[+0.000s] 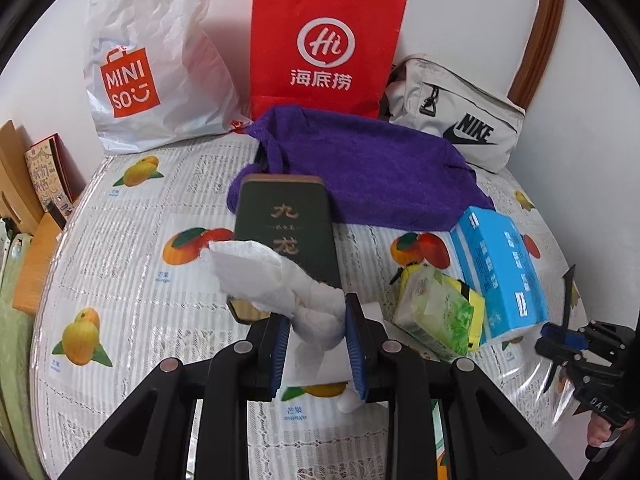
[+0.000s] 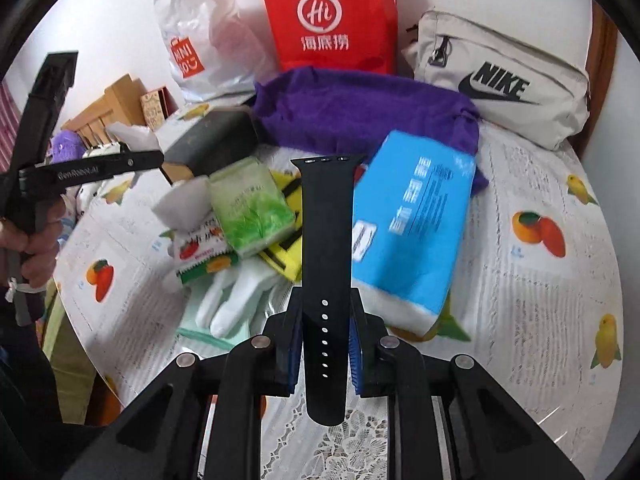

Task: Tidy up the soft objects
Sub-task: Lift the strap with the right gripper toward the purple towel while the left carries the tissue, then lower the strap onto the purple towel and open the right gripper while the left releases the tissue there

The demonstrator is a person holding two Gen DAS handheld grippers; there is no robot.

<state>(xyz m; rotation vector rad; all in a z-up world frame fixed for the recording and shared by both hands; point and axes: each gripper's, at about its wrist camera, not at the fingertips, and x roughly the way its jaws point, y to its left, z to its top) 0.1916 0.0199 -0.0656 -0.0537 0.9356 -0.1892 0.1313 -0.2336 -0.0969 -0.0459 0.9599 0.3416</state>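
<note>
Progress looks early to middling: both my grippers are loaded, yet most soft goods lie loose around the purple towel [image 1: 360, 168], my landmark. Left gripper [image 1: 318, 344] is clamped on a crumpled white tissue [image 1: 280, 280], thin, creased paper, held in front of the towel over the dark green box [image 1: 286, 232], a rigid rectangular case that touches the towel's near edge. Right gripper [image 2: 323, 344] is clamped on a black watch strap [image 2: 326, 248], smooth, rubbery, with a row of punched holes, pointing toward the towel.

Unsorted, as I judge: blue tissue pack [image 2: 412, 220], glossy film, its far corner overlapping the towel's near edge; green tissue pack [image 2: 252, 208], soft plastic wrap, near the towel; white gloves [image 2: 236, 296], limp, further toward me. Behind the towel stand a red paper bag [image 1: 326, 40], a crinkled white MINISO bag [image 1: 152, 60] and a grey Nike pouch [image 1: 456, 116]. Nothing shows which is the destination.
</note>
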